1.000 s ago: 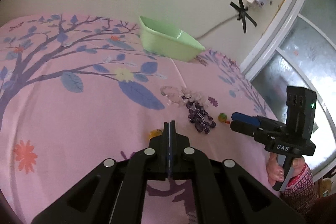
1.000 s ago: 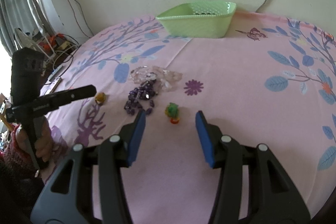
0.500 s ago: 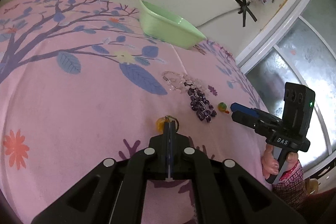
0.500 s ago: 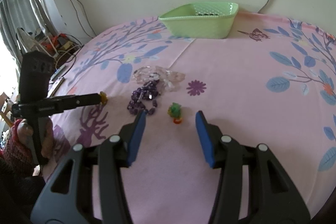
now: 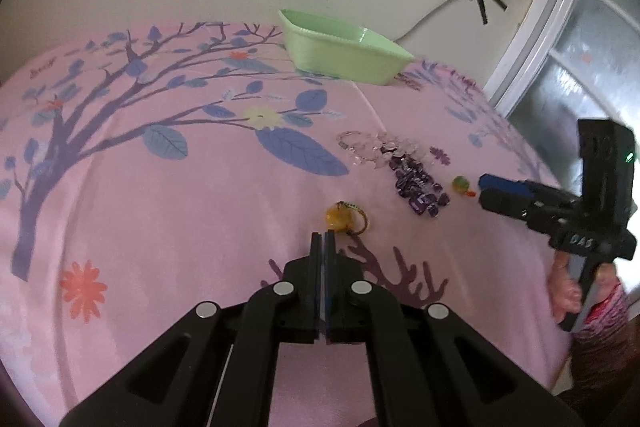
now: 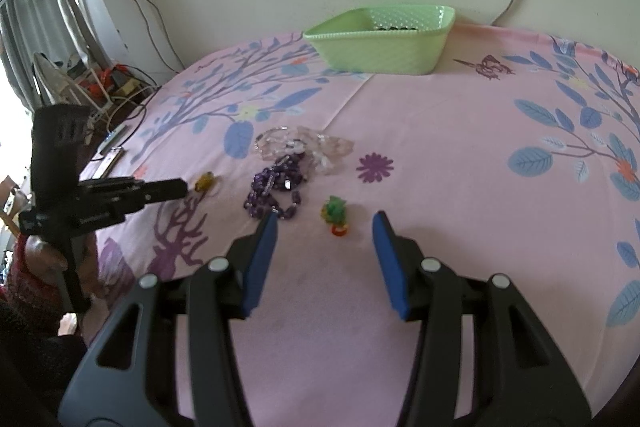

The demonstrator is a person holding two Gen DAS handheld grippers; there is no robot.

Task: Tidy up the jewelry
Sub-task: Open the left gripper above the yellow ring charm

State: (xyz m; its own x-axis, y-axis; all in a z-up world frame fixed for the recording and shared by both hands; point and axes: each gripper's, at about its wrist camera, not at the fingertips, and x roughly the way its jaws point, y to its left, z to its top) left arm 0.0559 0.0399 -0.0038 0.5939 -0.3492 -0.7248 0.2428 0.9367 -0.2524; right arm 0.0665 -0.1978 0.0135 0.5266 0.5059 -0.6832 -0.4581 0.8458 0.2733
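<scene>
One yellow pendant (image 5: 340, 218) just beyond clenched left tool (image 5: 324, 235); right tool (image 6: 324, 223) released.

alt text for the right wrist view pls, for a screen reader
The open right gripper hovers over a pink floral tablecloth, with a small green-and-orange charm just ahead of its fingertips. Beyond lie a purple bead bracelet, clear beads and a green basket; at left, the shut left gripper points at a yellow charm.

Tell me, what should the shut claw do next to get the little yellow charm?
Probably open up first. The left claw is shut, just short of the yellow charm lying on the pink cloth, so it cannot pinch it for the green basket yet.
</scene>
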